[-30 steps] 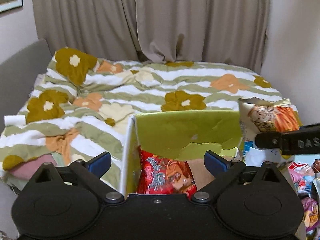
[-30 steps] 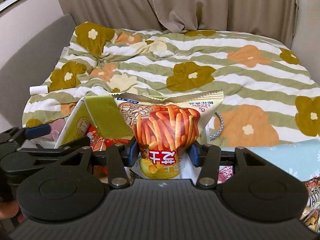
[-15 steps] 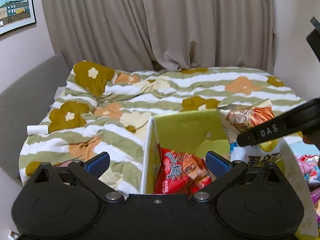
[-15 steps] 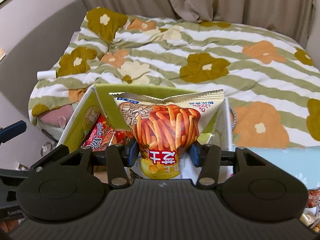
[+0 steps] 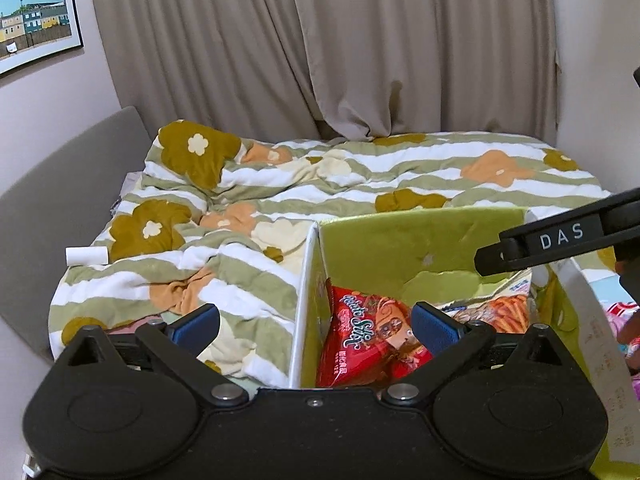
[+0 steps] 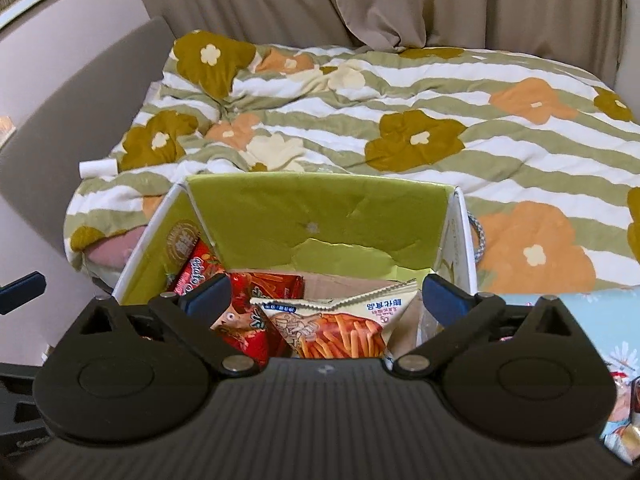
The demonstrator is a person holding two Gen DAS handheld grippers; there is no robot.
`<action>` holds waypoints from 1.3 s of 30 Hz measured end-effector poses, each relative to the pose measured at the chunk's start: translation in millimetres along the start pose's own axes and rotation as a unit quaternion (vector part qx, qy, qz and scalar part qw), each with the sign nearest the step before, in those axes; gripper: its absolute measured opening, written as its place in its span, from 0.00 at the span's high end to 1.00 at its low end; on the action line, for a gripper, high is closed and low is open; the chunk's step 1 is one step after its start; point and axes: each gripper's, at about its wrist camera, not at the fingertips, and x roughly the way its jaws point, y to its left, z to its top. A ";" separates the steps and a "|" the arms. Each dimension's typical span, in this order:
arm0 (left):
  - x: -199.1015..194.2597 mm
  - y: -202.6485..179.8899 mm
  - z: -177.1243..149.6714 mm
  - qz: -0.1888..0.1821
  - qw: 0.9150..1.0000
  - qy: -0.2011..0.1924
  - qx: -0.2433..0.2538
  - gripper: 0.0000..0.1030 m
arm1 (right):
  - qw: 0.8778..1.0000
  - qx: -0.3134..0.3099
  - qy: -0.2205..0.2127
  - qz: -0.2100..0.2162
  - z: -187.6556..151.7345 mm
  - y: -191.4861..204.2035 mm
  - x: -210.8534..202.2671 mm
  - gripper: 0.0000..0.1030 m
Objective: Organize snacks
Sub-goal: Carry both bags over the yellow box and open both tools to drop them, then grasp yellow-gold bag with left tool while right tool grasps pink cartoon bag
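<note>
The right gripper [image 6: 324, 296] is pointed steeply downward; its jaws have just been opening and are spread wide, nothing pressed between them. The left gripper [image 5: 316, 324] is held open, angled downward.

The fries bag [image 6: 340, 330] lies inside the box [image 6: 320, 216], tilted, its serrated top edge pointing up toward the right wall. It is white with a picture of orange fries and blue print near the top. It rests on the right side of the box floor, just beside the red bag [image 6: 200, 268], which leans against the left wall; red packaging also shows beside the fries bag at its left. The box is open-topped, with white outer walls, a lime-green lining creased and torn on the far wall, and bare brown cardboard at the bottom. From the left wrist view the red bag [image 5: 372, 340] shows white script lettering.
</note>
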 end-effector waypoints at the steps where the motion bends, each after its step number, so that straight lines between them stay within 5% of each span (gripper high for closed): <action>1: -1.9 0.5 1.1 0.000 1.000 -0.002 -0.002 0.00 | 1.000 -0.001 -0.003 -0.001 0.2 0.0 -2.9 0.00; 8: -27.0 1.2 5.7 0.001 0.999 -0.031 -0.010 0.00 | 1.000 -0.002 -0.023 -0.001 -2.9 -0.1 -35.5 0.00; 21: -83.8 -21.8 8.9 -0.068 0.996 -0.058 0.006 0.00 | 0.995 0.029 -0.081 -0.051 -35.1 -8.9 -136.4 0.00; 30: -130.3 -65.7 -9.9 -0.108 0.992 -0.067 0.018 0.00 | 0.986 0.047 -0.118 -0.106 -77.6 -57.6 -212.4 0.00; 39: -170.2 -137.5 -47.6 -0.124 0.991 -0.045 0.020 0.00 | 0.985 0.053 -0.116 -0.112 -141.7 -125.1 -262.7 0.00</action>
